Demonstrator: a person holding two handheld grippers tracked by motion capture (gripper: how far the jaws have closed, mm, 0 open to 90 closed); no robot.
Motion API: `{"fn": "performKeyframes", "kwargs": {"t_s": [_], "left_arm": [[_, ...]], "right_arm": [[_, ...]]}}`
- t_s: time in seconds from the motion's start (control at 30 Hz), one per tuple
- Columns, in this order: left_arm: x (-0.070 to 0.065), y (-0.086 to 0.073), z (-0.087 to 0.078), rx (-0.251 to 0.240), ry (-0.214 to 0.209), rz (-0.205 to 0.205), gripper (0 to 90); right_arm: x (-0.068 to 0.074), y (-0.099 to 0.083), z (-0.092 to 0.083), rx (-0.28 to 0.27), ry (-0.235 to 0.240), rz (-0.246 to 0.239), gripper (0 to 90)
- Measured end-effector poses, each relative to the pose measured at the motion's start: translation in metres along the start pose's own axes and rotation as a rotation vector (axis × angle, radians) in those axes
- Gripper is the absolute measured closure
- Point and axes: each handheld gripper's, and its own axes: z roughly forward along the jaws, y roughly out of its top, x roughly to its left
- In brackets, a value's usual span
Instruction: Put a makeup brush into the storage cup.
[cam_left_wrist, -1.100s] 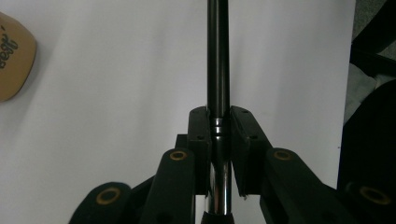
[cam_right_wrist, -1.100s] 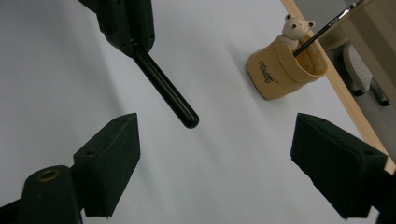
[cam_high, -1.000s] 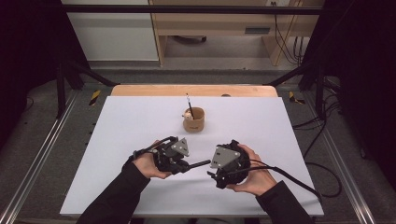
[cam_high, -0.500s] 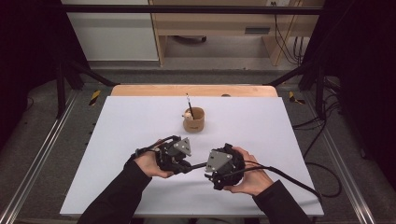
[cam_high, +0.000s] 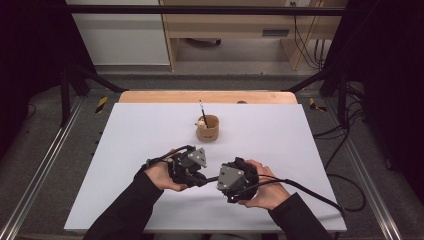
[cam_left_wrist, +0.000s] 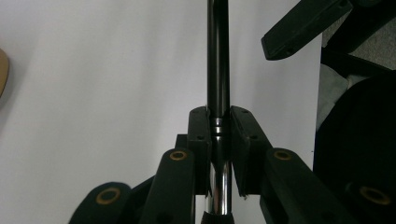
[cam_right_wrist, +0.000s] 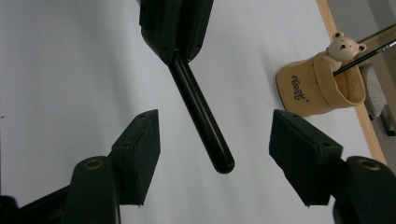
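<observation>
The left claw (cam_left_wrist: 219, 135) was pinched on a black pen (cam_left_wrist: 218, 56), gripping it at the ringed joint above its chrome section, the barrel running out past the jaws over the white surface (cam_high: 125, 150). The right claw (cam_right_wrist: 215, 154) stood spread wide, its jaws on either side of the pen's rounded end without touching it. Both claws sat close together at the near middle of the surface, held in the person's hands. Farther off, near the far edge, stood a tan cup (cam_high: 208, 128) with a bear figure on its rim and a thin brush (cam_high: 202, 107) leaning in it.
</observation>
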Motion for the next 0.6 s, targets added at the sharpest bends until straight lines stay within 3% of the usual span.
{"fn": "performKeyframes", "kwargs": {"t_s": [0.27, 0.47, 0.6], "left_arm": [[-0.0013, 0.0021, 0.0005, 0.002, -0.006, -0.001, 78.5], [-0.0026, 0.0039, 0.0013, 0.010, -0.014, 0.002, 78.5], [-0.0058, 0.0056, 0.0025, 0.000, -0.027, -0.004, 78.6]], "right_arm": [[0.0018, 0.0012, 0.0042, -0.016, 0.009, -0.053, 45.5], [0.0048, 0.0027, 0.0081, -0.002, 0.021, -0.073, 48.5], [0.0047, 0.0037, 0.0102, 0.008, 0.026, -0.113, 52.3]]}}
